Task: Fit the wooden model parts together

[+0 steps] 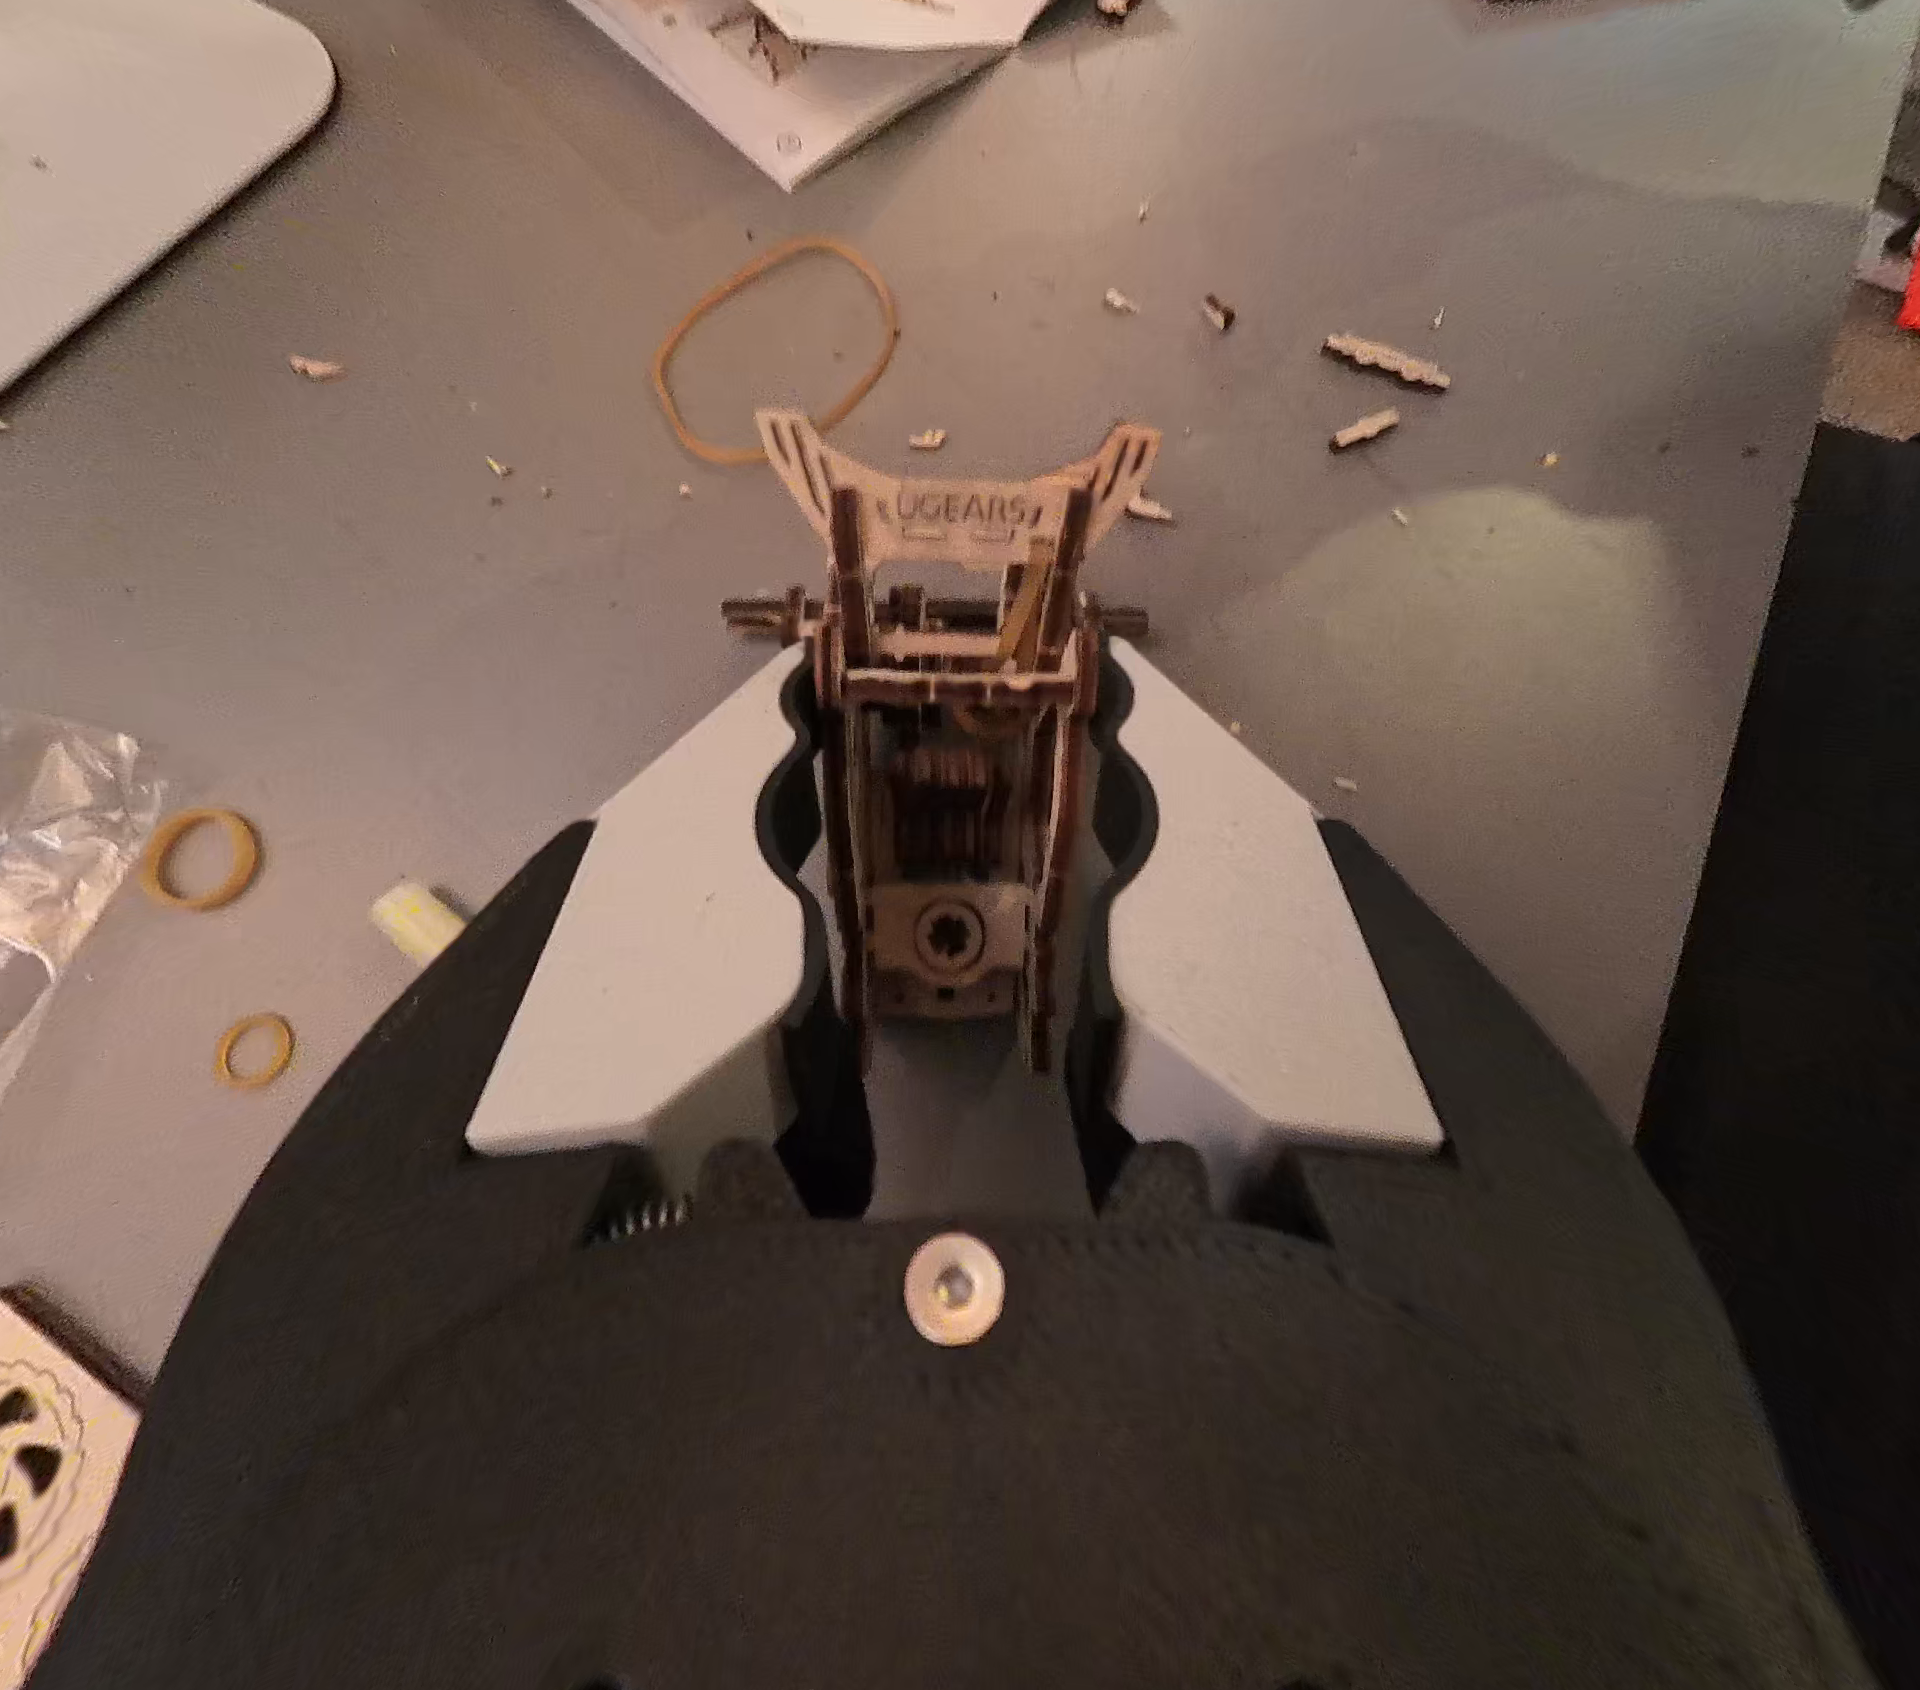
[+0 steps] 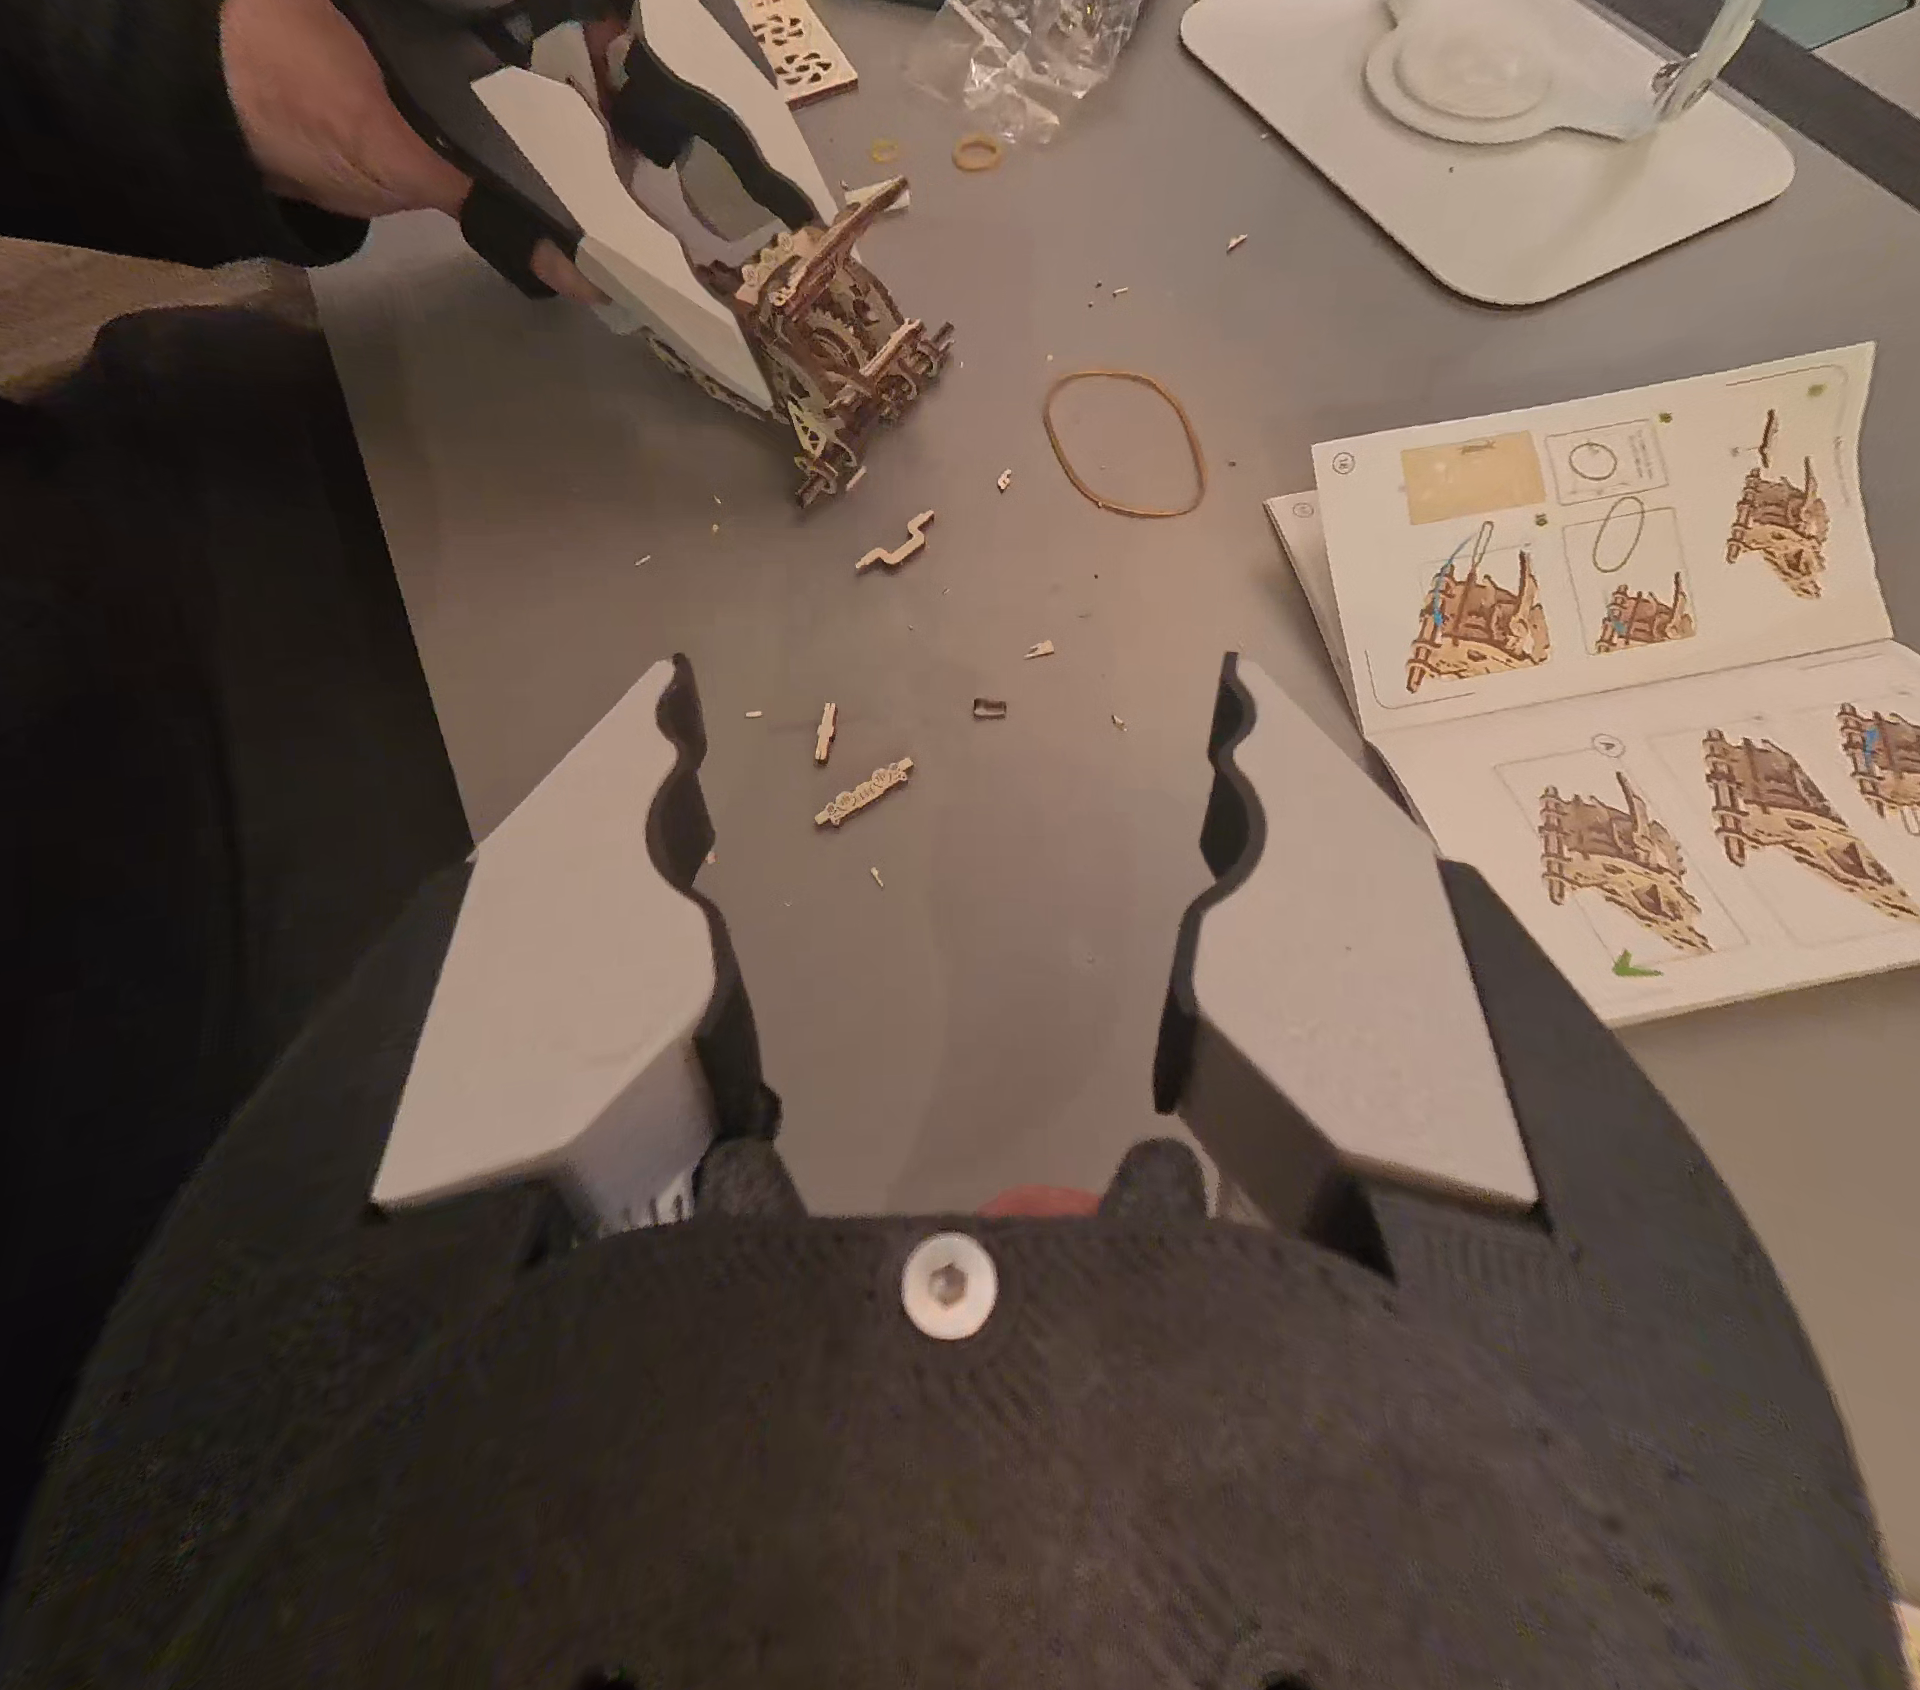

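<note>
The left gripper (image 1: 956, 819) is clamped on the wooden model (image 1: 951, 757), its grey fingers (image 1: 686, 944) pressing both sides of the frame; in the right wrist view the model (image 2: 831, 352) is tilted, its lower end touching the grey table (image 2: 1039, 965). The right gripper (image 2: 956, 871) hangs above the table with its jaws wide apart and nothing between them, over scattered wood scraps (image 2: 862, 791). A large rubber band (image 2: 1124, 443) lies just right of the model. An open instruction booklet (image 2: 1621, 674) lies at the right, and a white lamp base (image 2: 1486, 113) stands far right.
</note>
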A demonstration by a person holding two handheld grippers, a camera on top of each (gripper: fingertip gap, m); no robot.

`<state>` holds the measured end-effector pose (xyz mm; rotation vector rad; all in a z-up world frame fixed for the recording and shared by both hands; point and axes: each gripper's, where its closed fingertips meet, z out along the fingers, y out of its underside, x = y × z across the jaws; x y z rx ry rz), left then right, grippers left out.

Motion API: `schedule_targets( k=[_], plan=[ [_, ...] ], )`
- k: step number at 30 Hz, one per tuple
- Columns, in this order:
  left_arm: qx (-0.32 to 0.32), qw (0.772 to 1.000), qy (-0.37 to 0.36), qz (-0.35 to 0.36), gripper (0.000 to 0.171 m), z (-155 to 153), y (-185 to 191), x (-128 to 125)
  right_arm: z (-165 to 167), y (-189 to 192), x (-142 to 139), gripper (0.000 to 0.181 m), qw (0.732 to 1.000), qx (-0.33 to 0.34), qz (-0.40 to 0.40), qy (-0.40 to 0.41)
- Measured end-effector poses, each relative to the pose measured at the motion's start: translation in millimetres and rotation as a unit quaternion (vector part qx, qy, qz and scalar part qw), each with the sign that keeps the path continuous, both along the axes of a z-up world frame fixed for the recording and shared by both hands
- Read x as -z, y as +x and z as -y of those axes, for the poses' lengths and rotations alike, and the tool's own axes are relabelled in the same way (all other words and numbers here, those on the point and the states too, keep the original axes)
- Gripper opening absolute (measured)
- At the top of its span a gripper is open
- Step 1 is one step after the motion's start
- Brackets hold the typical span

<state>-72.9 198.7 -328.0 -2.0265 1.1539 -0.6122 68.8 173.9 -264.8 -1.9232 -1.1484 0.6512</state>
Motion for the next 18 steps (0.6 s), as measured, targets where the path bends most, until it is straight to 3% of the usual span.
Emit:
schedule_targets(
  k=[2, 5, 8, 14, 18],
  plan=[
    [0.001, 1.000, -0.014, -0.004, 0.048, 3.9, -5.8, 3.9, -2.7, -6.7, 5.9, 0.089, 1.000, -0.009, 0.011, -0.003],
    [-0.003, 1.000, -0.029, 0.003, 0.057, 7.7, -13.0, 1.2, -13.8, -21.2, 18.4, 0.059, 0.999, -0.026, 0.039, 0.001],
    [-0.009, 0.999, -0.029, 0.009, 0.057, 9.6, -19.1, -5.4, -36.2, -43.8, 27.1, 0.012, 0.998, -0.030, 0.044, 0.012],
    [-0.004, 0.999, -0.029, -0.016, 0.056, 7.5, -13.8, -0.4, -76.7, -83.1, 75.2, 0.019, 0.992, -0.052, 0.114, -0.012],
    [0.012, 0.999, -0.022, -0.037, 0.045, 6.1, -11.5, 3.3, -86.8, -97.4, 88.0, 0.006, 0.990, -0.060, 0.122, -0.026]
  ],
)
